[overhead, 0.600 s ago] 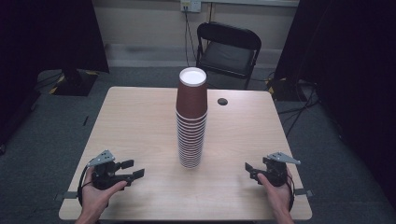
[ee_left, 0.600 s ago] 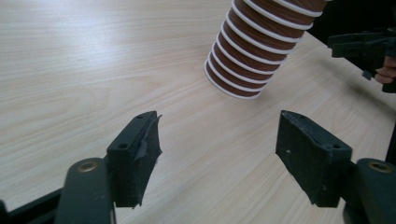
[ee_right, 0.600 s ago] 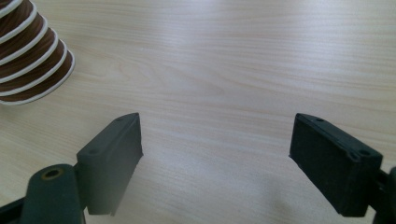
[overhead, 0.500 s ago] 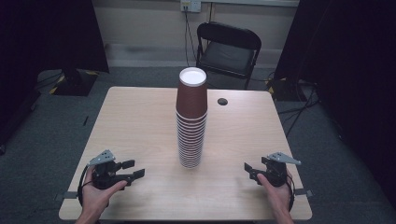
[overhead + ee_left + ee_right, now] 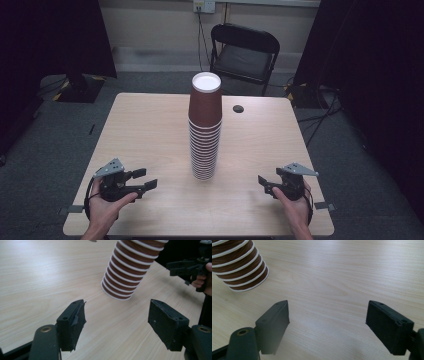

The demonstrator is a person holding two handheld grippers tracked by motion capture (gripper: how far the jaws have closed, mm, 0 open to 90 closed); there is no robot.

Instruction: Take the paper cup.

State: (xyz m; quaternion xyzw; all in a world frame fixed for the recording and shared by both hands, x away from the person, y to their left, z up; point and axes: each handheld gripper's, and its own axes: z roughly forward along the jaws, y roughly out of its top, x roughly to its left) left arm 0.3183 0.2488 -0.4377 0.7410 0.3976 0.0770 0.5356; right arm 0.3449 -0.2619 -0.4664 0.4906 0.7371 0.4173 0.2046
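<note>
A tall stack of brown paper cups (image 5: 205, 130), mouths down and white-rimmed, stands in the middle of the wooden table (image 5: 145, 125). My left gripper (image 5: 147, 178) rests near the front left, pointing toward the stack, jaws apart with nothing between them. My right gripper (image 5: 263, 184) sits at the front right, also open and empty. In the left gripper view the stack's base (image 5: 125, 277) lies ahead of the open jaws (image 5: 117, 315), with the other gripper (image 5: 190, 266) beyond. From the right gripper view the stack (image 5: 239, 265) is at upper left, apart from the open jaws (image 5: 328, 315).
A small black round disc (image 5: 238, 108) lies on the table behind the stack. A black folding chair (image 5: 243, 50) stands past the far edge. Dark curtains hang on both sides, and cables run across the floor.
</note>
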